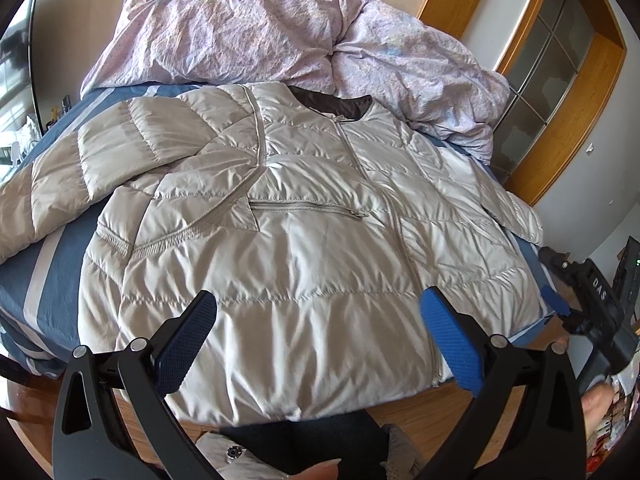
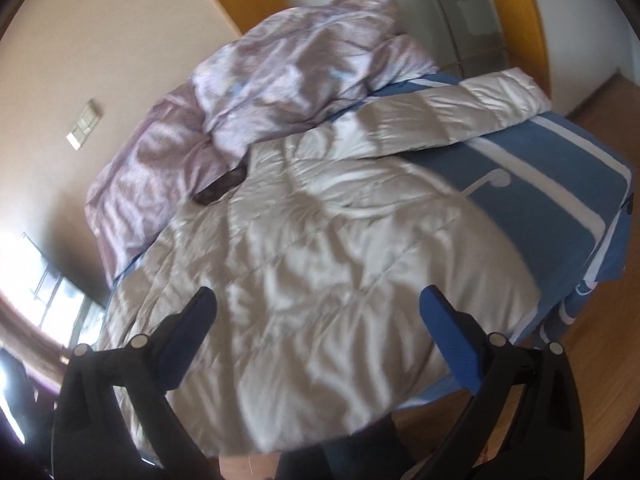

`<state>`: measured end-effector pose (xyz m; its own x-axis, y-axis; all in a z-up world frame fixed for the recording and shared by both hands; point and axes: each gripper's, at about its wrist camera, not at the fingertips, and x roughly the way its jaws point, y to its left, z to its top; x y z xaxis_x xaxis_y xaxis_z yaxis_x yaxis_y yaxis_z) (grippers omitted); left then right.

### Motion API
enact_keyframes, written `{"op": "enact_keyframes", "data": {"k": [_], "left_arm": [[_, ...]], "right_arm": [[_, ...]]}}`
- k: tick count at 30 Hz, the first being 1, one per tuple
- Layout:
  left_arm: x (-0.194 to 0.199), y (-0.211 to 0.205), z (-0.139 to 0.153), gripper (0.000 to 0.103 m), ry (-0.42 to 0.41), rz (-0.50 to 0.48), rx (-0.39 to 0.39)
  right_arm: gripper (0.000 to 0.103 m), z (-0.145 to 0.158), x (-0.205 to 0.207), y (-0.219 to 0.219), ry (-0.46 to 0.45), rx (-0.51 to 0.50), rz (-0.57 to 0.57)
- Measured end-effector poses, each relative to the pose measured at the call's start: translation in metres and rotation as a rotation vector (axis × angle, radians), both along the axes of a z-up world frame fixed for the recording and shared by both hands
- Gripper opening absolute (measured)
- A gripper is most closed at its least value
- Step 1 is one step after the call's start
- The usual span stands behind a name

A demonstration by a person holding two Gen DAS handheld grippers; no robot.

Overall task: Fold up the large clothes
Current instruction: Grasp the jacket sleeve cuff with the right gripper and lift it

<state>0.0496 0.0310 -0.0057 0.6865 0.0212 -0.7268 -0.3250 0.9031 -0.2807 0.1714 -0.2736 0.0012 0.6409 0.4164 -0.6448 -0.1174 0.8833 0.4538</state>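
A silver-grey puffer jacket (image 1: 304, 216) lies flat, front up and zipped, on a bed with a blue striped sheet (image 1: 52, 276). Its dark collar (image 1: 332, 106) points toward the far side. One sleeve (image 1: 80, 168) stretches out to the left. My left gripper (image 1: 318, 304) is open and empty, hovering above the jacket's hem. The right gripper (image 1: 592, 300) shows at the right edge of the left wrist view. In the right wrist view the jacket (image 2: 304, 248) fills the middle, its other sleeve (image 2: 460, 112) stretched toward the far right. My right gripper (image 2: 318, 304) is open and empty above the hem.
A crumpled lilac duvet (image 1: 280, 36) is heaped at the head of the bed, also in the right wrist view (image 2: 288, 80). A wood-framed glass door (image 1: 560, 80) stands at the right. Wooden floor (image 2: 600, 360) surrounds the bed. A window (image 2: 48, 292) is at the left.
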Motion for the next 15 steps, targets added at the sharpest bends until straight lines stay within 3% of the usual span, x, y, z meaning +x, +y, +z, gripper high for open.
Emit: {"op": "enact_keyframes", "data": {"k": [5,10,15], "left_arm": [[0.029,0.019,-0.006,0.102,0.022,-0.016,-0.054],[0.064,0.040,-0.018,0.102,0.059,-0.035,-0.117],[0.088,0.052,-0.028,0.102,0.094,-0.053,-0.148]], "right_arm": [[0.101,-0.005,0.056,-0.040,0.034,-0.020,-0.134],[0.101,-0.025,0.120,-0.087,0.155,0.100,-0.236],[0.086,-0.055,0.188,-0.136,0.286,0.246,-0.360]]}}
